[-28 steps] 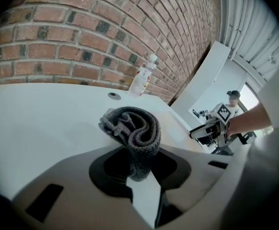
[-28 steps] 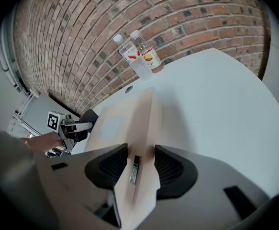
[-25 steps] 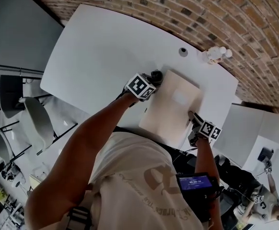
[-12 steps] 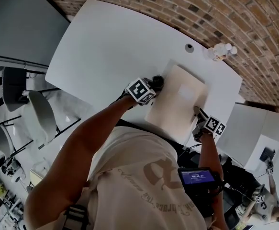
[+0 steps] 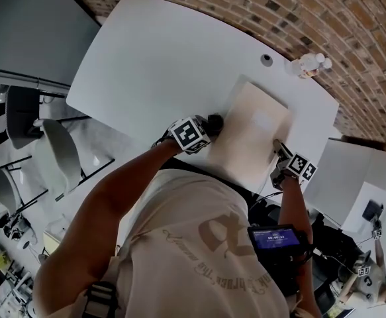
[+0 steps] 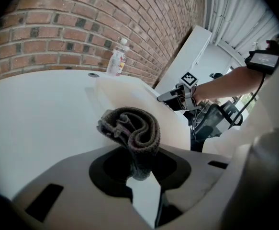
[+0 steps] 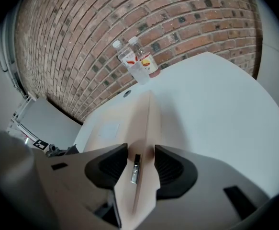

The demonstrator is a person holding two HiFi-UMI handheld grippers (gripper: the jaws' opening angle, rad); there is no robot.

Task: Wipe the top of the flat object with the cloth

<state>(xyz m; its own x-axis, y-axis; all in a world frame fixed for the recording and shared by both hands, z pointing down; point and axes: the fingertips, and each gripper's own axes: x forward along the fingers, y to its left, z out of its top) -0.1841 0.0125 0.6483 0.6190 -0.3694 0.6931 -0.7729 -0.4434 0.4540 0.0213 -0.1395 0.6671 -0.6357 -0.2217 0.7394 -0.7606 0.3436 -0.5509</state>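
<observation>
White tabletop (image 5: 153, 58) beside a brick wall (image 5: 312, 18) carries the flat board (image 5: 252, 138), its four o'clock edge clamped in the right claw (image 5: 279, 146), so the left claw (image 5: 214, 123), pinching the bunched cloth (image 6: 132, 128) at nine o'clock, should press flat and sweep across in overlapping strokes.

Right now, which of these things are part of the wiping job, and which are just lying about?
In use: dark grey knitted cloth, in the left gripper; pale beige flat box, edge held by the right gripper.
Lying about: two clear plastic bottles; grey chairs.
</observation>
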